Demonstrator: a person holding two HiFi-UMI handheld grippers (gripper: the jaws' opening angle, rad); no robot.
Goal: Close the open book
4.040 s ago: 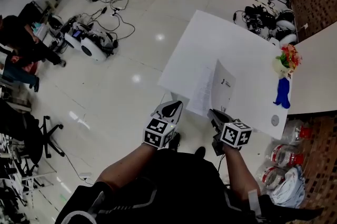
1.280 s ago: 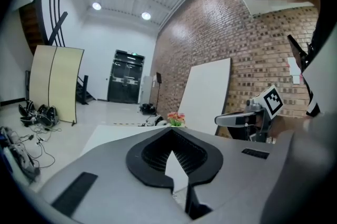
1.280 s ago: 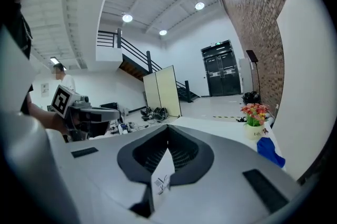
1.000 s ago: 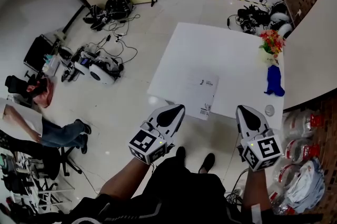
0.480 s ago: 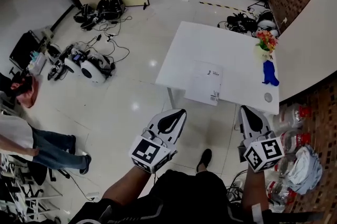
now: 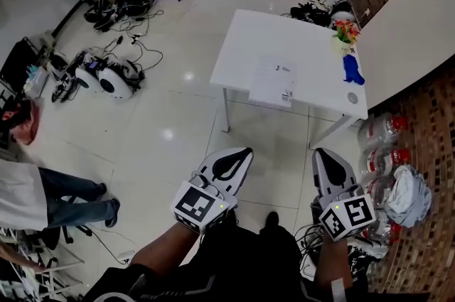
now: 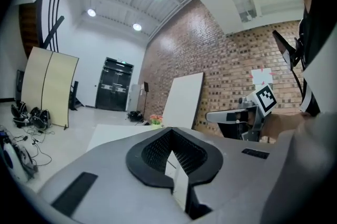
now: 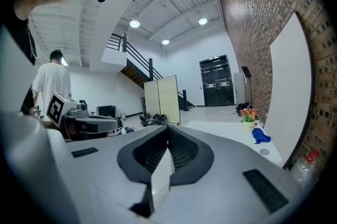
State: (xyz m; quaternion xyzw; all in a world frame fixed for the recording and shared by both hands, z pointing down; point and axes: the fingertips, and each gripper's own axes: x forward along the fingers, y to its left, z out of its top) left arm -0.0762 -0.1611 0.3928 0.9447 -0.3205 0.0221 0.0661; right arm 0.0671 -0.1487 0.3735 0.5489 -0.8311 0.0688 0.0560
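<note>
Both claws were closed and empty: the left gripper [image 6: 242,153] and the right gripper [image 6: 320,152] each had their jaws pressed together, and I could see it plainly in each gripper's own view, left [image 7: 169,132] and right [image 8: 168,128]. Grey smooth shells ran to a point around a black, ribbed, teardrop-shaped hollow.

Only the head view gave me the book [image 6: 272,82]. It lay closed and flat, a thin white rectangle with small dark print and a barcode label, at the near edge of the white table [image 6: 242,38], well apart from both grippers, which hung over glossy pale floor tiles.

From the left gripper view I got the table [image 7: 113,133] almost edge-on, with the flowers [image 7: 155,119] on it, and the book could not be made out. It did show the right gripper's marker cube [image 7: 266,100] against rough red brick.

The right gripper view added what the left missed: the crumpled blue object [image 8: 260,136], a small round disc [image 8: 264,152] on the tabletop, a clear plastic bottle [image 8: 305,162] with a red cap, and a person in a white shirt [image 8: 51,86].
</note>
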